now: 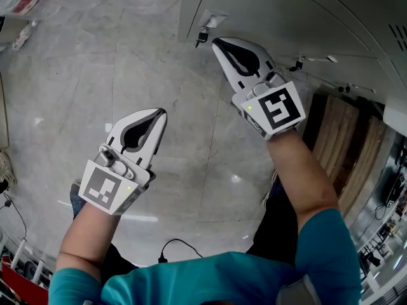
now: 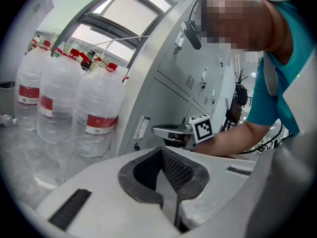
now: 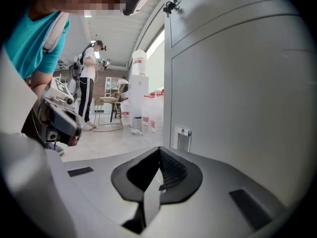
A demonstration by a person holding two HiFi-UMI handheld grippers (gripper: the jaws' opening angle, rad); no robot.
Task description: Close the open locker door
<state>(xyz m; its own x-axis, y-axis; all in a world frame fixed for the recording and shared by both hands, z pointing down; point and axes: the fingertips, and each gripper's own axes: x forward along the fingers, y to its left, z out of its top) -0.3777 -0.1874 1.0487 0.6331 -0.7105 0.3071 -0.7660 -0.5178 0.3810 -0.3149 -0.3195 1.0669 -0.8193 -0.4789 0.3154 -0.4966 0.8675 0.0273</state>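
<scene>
The grey locker door (image 1: 286,18) fills the top right of the head view, with a small latch plate (image 1: 213,19) and a key (image 1: 202,38) near its edge. My right gripper (image 1: 216,43) is shut and empty, its tip just below the latch and close to the door face. In the right gripper view the door (image 3: 237,108) stands right beside the shut jaws and looks about flush with the cabinet; the latch (image 3: 183,138) is just ahead. My left gripper (image 1: 162,113) hangs over the floor, away from the lockers, shut on nothing.
Large wrapped water bottles (image 2: 96,108) stand on the marble floor (image 1: 95,75) left of the lockers. More locker doors with keys (image 1: 299,62) run to the right. A person (image 3: 89,88) stands far back by a chair. A black cable (image 1: 172,250) lies near my feet.
</scene>
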